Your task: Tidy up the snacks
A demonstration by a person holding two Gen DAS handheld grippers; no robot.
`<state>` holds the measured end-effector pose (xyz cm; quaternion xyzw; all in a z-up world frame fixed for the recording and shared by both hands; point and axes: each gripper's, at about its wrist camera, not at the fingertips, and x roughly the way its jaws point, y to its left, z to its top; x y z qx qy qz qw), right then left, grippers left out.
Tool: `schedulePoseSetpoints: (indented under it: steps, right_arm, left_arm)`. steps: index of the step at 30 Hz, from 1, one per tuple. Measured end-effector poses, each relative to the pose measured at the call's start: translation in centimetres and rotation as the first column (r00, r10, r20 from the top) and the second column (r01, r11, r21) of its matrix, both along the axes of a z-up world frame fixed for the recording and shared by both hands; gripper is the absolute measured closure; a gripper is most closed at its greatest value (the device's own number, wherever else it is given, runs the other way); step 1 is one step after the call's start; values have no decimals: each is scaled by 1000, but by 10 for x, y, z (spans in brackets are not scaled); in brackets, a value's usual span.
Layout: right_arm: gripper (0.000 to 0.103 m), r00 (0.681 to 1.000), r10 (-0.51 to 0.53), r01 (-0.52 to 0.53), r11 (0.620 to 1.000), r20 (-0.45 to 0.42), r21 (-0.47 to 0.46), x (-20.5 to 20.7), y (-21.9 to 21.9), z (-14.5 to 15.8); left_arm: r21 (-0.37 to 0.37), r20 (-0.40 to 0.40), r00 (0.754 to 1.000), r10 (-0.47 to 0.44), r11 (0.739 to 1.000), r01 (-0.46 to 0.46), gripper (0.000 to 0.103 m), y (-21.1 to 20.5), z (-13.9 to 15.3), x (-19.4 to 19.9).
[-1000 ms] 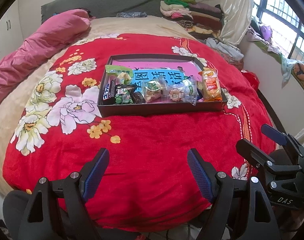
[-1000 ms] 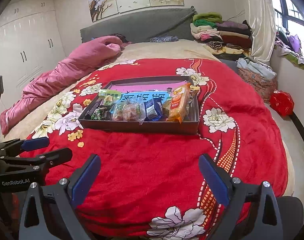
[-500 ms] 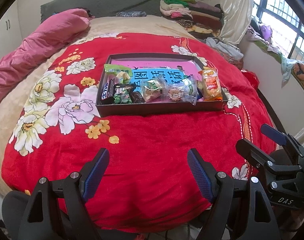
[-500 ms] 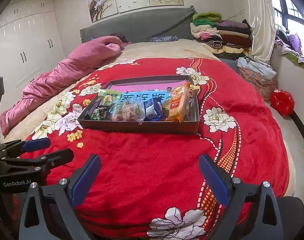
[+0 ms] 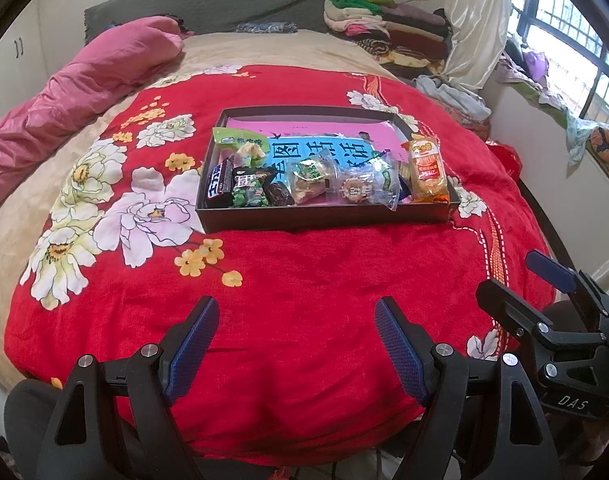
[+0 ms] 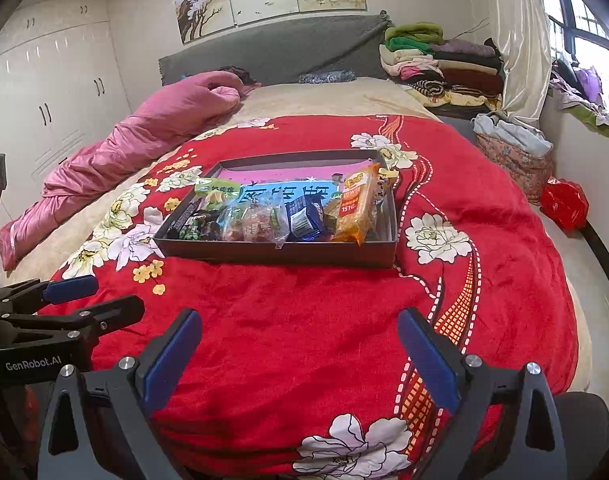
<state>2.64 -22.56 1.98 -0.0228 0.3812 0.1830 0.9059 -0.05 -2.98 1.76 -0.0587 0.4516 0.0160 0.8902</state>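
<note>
Nearest me, the left gripper (image 5: 294,344) and the right gripper (image 6: 300,354) hang side by side over the foot of the bed, each with its jaws spread wide and holding nothing, both aimed at the tray as if squaring up to it from a distance. Between them and the tray lies bare red blanket (image 5: 304,272) with its big flowers. Further up sits the dark shallow tray (image 5: 324,220), flat on the blanket, and the snacks (image 5: 328,184) are all inside it, lined along its near wall: a dark bar at the left, green and clear packets in the middle, an orange biscuit pack (image 5: 426,170) at the right. That could be sorted already, or waiting to be sorted
</note>
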Motion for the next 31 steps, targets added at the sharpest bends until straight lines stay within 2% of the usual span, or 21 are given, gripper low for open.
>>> schedulePoseSetpoints:
  steps: [21, 31]
  right_arm:
    - [4, 1000, -2, 2, 1000, 0, -3, 0, -1, -1]
    - [4, 1000, -26, 26, 1000, -7, -6, 12, -15, -11]
  left_arm:
    - [4, -16, 1000, 19, 1000, -19, 22, 1, -6, 4]
    - [-33, 54, 998, 21, 999, -19, 22, 15, -6, 17]
